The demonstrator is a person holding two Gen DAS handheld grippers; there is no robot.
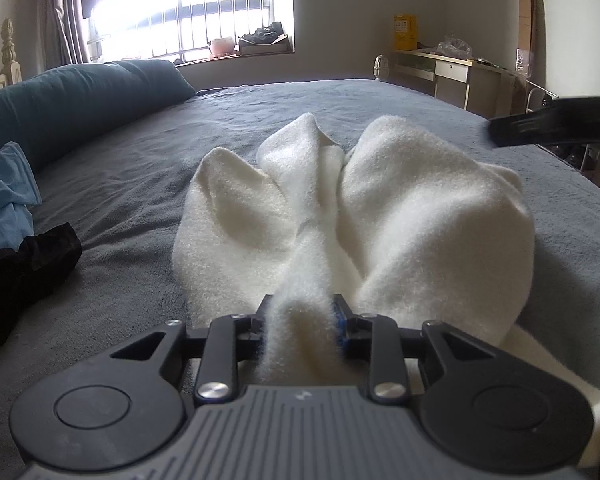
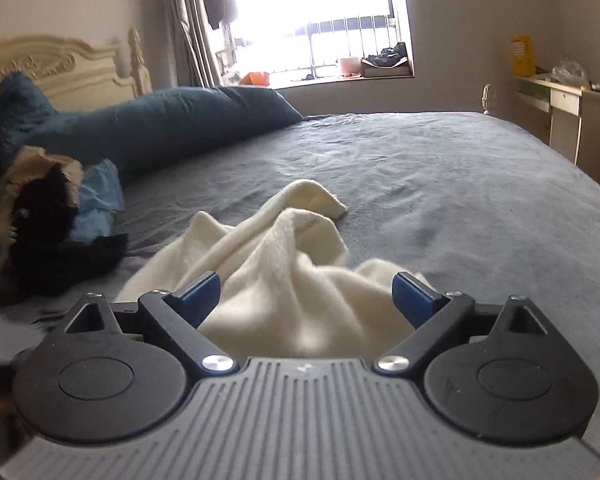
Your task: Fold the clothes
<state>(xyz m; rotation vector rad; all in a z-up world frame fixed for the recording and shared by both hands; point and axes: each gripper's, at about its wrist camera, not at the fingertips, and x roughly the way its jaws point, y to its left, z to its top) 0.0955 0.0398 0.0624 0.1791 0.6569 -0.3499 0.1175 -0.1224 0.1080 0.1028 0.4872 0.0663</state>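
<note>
White garment [image 1: 380, 216] lies bunched, unfolded, on bed [image 1: 180, 136]; left gripper [image 1: 300, 320] pinches its edge, right gripper [image 2: 306, 292] spread apart above it.

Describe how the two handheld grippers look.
Both match: a grey ribbed body, black round-ended side plates, black linkage arms with silver screws, and blue pads. The left gripper has its pads mostly hidden; the right gripper shows them fully. No sleeves are visible.

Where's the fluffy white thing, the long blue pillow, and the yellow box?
white garment [image 1: 420, 216], left wrist view, its big right fold.
long blue pillow [image 2: 188, 120], right wrist view, its middle.
yellow box [image 1: 405, 32], left wrist view, its front face.
</note>
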